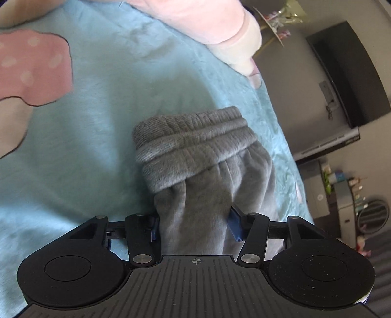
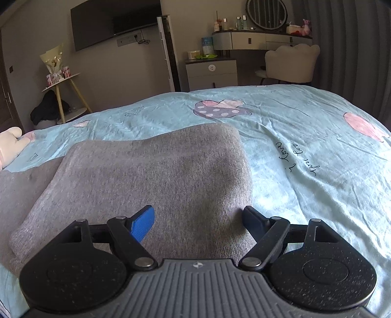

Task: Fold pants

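Observation:
Grey pants lie on a light blue bed cover [image 2: 305, 146]. In the left wrist view their two ribbed cuffs [image 1: 195, 141] stick out ahead of my left gripper [image 1: 194, 227]. The bunched leg cloth fills the gap between its blue pads [image 1: 235, 226], which press on it from both sides. In the right wrist view the pants [image 2: 151, 171] form a broad folded panel with a smooth fold edge on the right. My right gripper [image 2: 198, 217] hovers just over that panel with its jaws spread wide. Its blue pads [image 2: 144, 225] hold nothing.
A pink and white plush thing [image 1: 207, 22] lies on the cover [image 1: 97, 122] beyond the cuffs, also seen as a cream shape [image 2: 9, 144]. Past the bed's far edge stand a side table with a bouquet [image 2: 58, 75], a drawer unit [image 2: 212, 73] and a chair [image 2: 290, 63].

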Demonstrator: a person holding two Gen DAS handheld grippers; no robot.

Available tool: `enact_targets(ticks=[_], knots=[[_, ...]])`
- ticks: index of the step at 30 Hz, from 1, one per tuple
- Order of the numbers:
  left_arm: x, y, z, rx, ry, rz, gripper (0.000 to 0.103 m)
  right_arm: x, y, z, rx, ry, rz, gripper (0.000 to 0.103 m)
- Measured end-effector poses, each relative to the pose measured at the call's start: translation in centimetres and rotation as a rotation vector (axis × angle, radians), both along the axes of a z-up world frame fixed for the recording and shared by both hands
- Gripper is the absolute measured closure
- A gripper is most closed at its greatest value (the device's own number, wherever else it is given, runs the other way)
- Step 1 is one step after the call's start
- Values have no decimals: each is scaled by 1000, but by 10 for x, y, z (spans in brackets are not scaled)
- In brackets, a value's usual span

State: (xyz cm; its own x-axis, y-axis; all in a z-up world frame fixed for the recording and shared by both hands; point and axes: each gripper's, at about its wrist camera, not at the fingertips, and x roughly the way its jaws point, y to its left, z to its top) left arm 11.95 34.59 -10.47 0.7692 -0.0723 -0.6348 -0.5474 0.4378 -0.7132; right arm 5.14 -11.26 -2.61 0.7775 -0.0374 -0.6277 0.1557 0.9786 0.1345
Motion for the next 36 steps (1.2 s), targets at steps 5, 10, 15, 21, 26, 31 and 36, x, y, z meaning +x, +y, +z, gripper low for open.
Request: enact_targets(ticks=[5, 10, 15, 21, 26, 31, 36], knots=[[16, 7, -5, -50, 23, 3, 66, 3, -1, -4, -1, 11, -8, 23], [12, -16, 31, 166, -14, -78, 80, 1, -4, -2, 18, -2, -15, 23], [7, -59, 85, 345, -110, -202, 84, -2, -5, 1, 29, -18, -12, 23], [6, -131, 123, 495, -213, -372, 84, -11, -6, 10, 52, -49, -3, 23], [8, -205, 128, 630, -245, -537, 84, -18, -10, 14, 84, -63, -14, 23], [4, -267, 106, 774, -158, -675, 75, -25, -10, 17, 101, -69, -8, 23], [-9, -286, 87, 713, -35, -770, 43, -27, -9, 19, 127, -64, 18, 23]])
